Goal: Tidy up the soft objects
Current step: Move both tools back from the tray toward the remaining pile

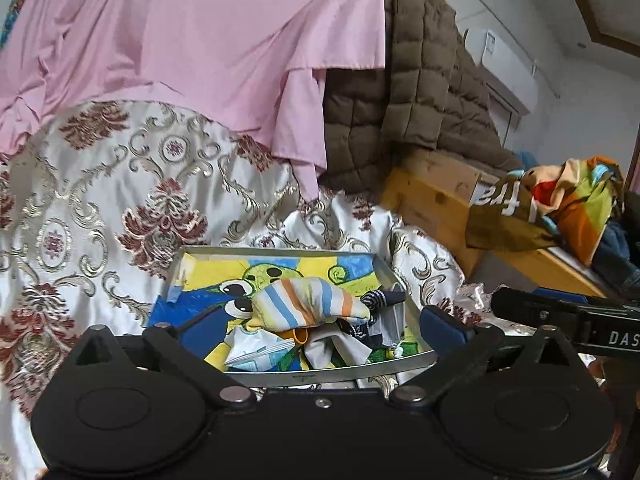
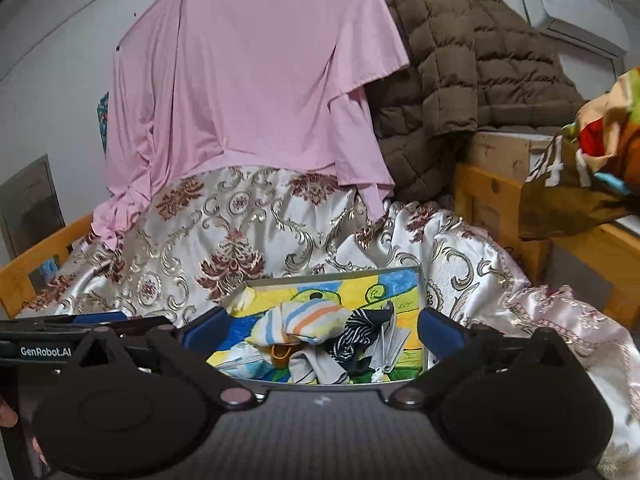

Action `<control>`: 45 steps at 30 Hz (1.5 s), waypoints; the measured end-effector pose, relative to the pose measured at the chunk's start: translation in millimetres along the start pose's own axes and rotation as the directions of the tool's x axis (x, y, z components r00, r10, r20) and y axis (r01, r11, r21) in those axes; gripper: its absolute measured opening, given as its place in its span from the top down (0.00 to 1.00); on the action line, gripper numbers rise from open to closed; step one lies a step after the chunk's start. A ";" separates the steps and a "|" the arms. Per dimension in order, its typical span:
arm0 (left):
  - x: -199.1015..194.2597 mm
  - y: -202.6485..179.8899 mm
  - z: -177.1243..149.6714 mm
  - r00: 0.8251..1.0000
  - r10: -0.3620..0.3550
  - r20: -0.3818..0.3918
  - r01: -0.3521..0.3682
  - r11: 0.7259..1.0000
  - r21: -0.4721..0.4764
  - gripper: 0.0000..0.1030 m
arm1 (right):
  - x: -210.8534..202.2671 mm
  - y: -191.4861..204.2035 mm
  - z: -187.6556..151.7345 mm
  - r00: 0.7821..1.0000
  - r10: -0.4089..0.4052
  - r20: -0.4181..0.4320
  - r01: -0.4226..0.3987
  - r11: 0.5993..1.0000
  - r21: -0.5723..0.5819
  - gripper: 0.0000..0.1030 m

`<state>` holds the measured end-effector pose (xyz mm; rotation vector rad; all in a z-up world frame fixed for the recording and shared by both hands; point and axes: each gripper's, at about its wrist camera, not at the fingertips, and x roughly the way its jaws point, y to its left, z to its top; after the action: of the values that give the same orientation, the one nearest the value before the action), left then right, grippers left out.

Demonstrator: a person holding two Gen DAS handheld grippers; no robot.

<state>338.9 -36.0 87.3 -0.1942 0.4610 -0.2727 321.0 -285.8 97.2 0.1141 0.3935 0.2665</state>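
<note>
A shallow metal tray [image 1: 320,378] [image 2: 332,274] with a bright cartoon picture on its bottom lies on the bedspread. In it sit a rolled striped sock [image 1: 308,300] [image 2: 308,318], a navy striped cloth [image 1: 378,300] [image 2: 356,332] and a grey cloth [image 1: 332,348] [image 2: 316,364]. My left gripper [image 1: 316,322] hovers over the tray's near edge, open, with nothing touching its blue pads. My right gripper [image 2: 324,326] hangs beside it, also open and holding nothing. Each gripper's body shows at the edge of the other's view.
A floral satin bedspread [image 1: 100,200] covers the bed. A pink garment [image 1: 200,40] and a brown quilted jacket [image 1: 420,80] hang behind it. To the right stand a wooden frame [image 1: 432,200] and a heap of colourful cloth [image 1: 580,208].
</note>
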 end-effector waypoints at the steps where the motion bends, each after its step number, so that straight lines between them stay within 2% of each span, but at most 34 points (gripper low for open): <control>1: -7.6 -0.9 -0.4 1.000 0.001 0.009 -0.001 1.000 0.000 0.01 | -7.7 2.0 -0.7 1.000 -0.001 0.006 0.001 1.000 0.002 0.00; 12: -90.5 -17.4 -21.9 0.994 0.019 0.108 -0.022 0.999 0.026 0.01 | -83.0 32.8 -13.9 0.999 -0.003 0.049 0.004 1.000 -0.028 0.00; 25: -166.7 -26.8 -58.8 0.988 0.044 0.150 -0.045 0.999 0.003 0.01 | -148.4 66.5 -39.8 0.996 0.008 0.087 -0.002 0.998 -0.070 0.00; 34: -197.8 -26.2 -87.0 0.985 0.065 0.162 -0.068 0.998 0.010 0.01 | -172.5 79.5 -60.7 0.998 0.010 0.068 -0.003 0.995 -0.097 0.00; 45: -215.8 -18.9 -117.8 0.984 0.092 0.151 -0.094 0.996 0.008 0.01 | -183.2 88.8 -85.1 0.999 -0.007 0.042 0.011 0.996 -0.091 0.00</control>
<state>94.7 -3.2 77.2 -0.1770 0.3168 -0.1682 103.8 -246.6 99.9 0.0286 0.3395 0.2720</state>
